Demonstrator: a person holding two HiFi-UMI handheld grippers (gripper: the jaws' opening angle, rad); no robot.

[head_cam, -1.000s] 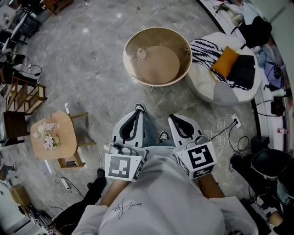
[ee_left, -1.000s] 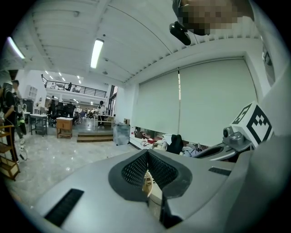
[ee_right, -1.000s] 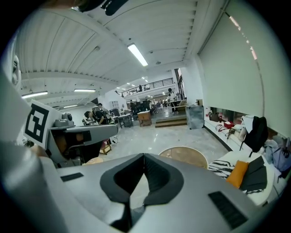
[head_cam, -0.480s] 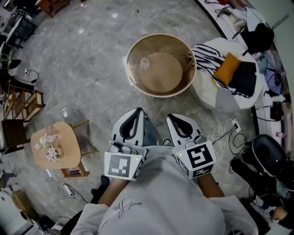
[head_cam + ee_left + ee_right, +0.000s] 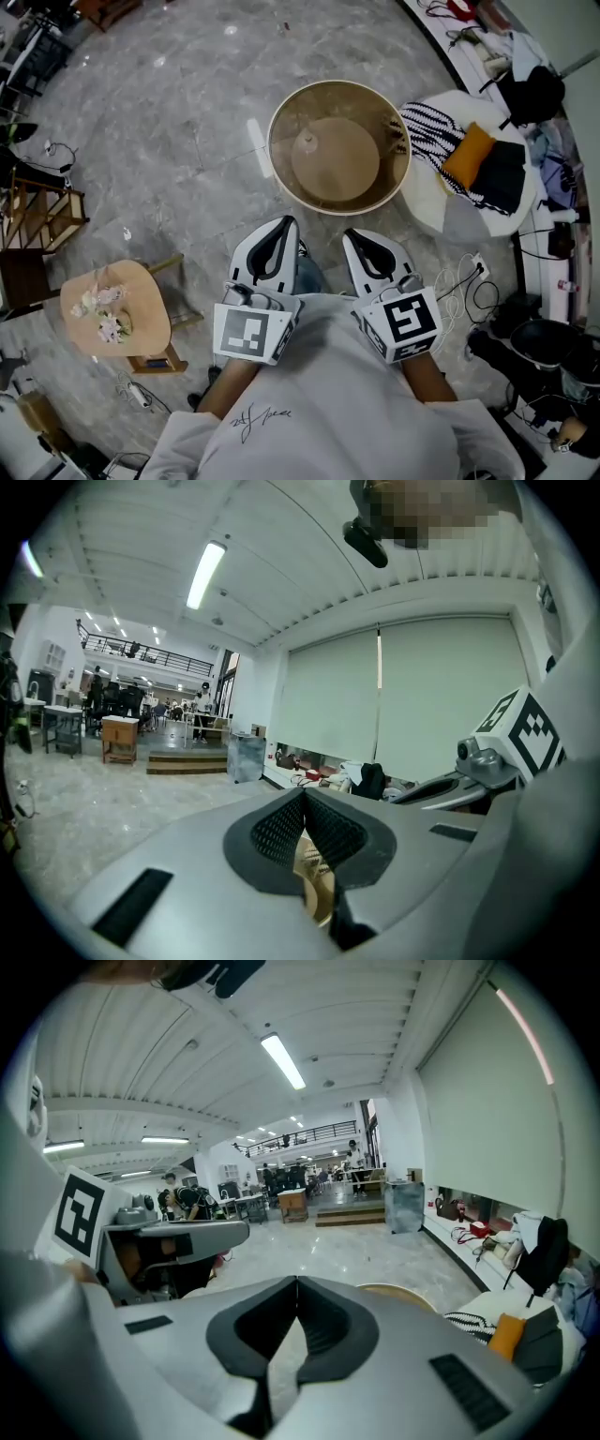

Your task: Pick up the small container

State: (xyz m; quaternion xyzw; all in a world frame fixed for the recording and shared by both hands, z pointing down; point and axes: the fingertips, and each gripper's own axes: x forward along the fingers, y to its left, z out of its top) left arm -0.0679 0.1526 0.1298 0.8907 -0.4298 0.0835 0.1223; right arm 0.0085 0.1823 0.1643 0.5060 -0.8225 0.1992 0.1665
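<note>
Two grippers are held side by side close to the person's chest, forearms tucked in, the left gripper and the right gripper both pointing forward with jaws clenched on nothing. Well ahead of them, the small container stands upright on the round wooden table, left of its centre, apart from both grippers.

Head view: I look from high up, steeply down onto the floor. Both gripper views face level, forward. Head and right gripper views share the round worktop.
</note>
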